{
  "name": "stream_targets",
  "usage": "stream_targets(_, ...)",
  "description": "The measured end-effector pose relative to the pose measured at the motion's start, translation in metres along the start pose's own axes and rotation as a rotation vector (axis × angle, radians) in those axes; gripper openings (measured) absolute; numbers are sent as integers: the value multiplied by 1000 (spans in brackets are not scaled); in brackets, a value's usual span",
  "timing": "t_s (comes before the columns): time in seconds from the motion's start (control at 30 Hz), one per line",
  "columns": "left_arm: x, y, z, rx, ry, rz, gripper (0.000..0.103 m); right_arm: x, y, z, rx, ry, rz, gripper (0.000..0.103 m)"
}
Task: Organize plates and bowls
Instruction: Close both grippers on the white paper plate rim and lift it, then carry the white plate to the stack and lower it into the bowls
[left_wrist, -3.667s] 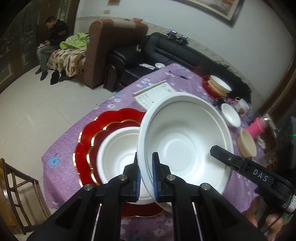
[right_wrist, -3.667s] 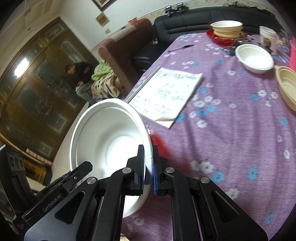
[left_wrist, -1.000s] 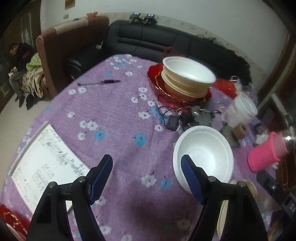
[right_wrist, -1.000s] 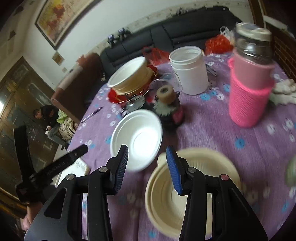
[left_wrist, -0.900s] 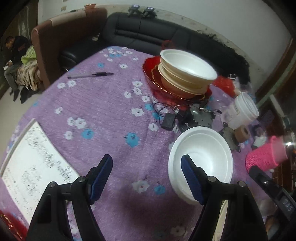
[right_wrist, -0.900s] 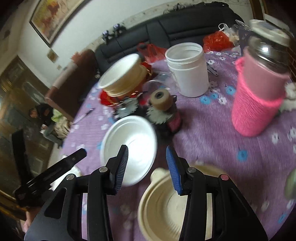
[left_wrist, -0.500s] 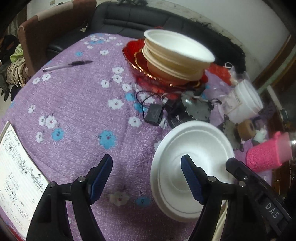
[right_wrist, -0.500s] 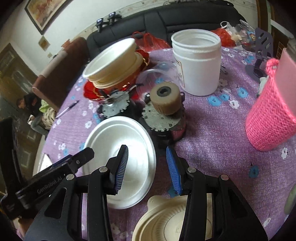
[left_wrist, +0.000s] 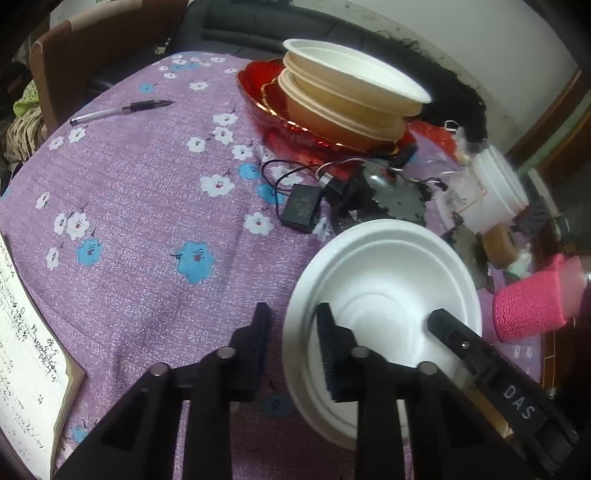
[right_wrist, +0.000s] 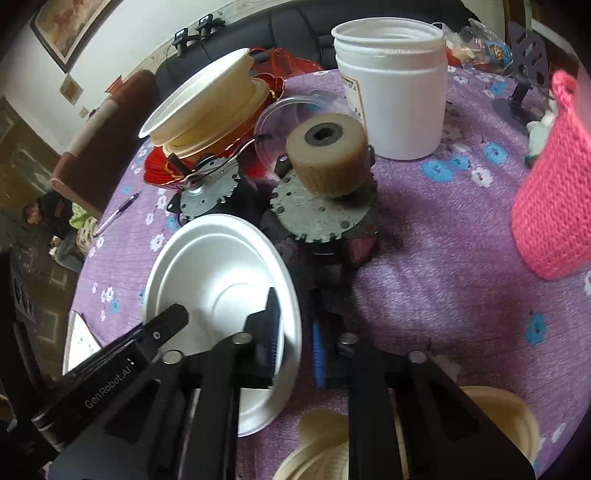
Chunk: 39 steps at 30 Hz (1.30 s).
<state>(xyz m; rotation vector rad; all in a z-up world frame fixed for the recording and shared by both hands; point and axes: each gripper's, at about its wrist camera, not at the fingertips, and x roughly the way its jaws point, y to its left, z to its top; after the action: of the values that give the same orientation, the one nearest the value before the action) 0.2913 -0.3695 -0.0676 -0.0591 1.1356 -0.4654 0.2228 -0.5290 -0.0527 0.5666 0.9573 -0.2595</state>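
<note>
Change vs. approx. 1 s ago: both claws brought down from above onto single white bowl (left_wrist: 388, 295), on purple floral cloth (left_wrist: 147, 203) just beside toothed metal discs (right_wrist: 317, 210). Jaws, wide then, have just been closing. L gripper (left_wrist: 292, 310) now astride near-left rim, one finger outside, one inside; strip of cloth visible betw. outer pad and rim, so narrowed but not yet clenched. R gripper (right_wrist: 294, 295) astride opposite rim; thin dark gap at blue pad, likewise not seated. Meaning for task: two-point pickup of bowl nearly set up, lift not yet begun; probable dest. the bowl stack (left_wrist: 351, 92) on red plate (left_wrist: 258, 81) at far side. Count: loose white bowl ×1; stacked bowls approx. ×3 (1 white on top, cream/tan under); red plates ×2 by gold rims, unconfirmed; beige bowl (right_wrist: 498, 424) at bottom edge, qty unclear. Misc.: white jar (right_wrist: 391, 92) ×1, pink knit-sleeved bottle (right_wrist: 550, 192) ×1, pen (left_wrist: 122, 109) ×1, notebook (left_wrist: 22, 350) ×1, discs ×2.
</note>
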Motion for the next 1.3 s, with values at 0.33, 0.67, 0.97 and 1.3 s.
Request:
stream_targets(0.33,-23,3,-13,-1,-21,4,15,-17,8,-14,4,-17,48,8)
stream_targets(0.67,-103,17,-68,23,-107,35,15,-86,31,-82,-48,-46,114,8)
stream_targets(0.97,-190,55,-144,60,-194,78,15,-156,72,-174,-128,-80,197,8)
stream_targets(1.3,-268,135,-198,30,-271,159,15,-178,166,-239,-238,-73,331,9)
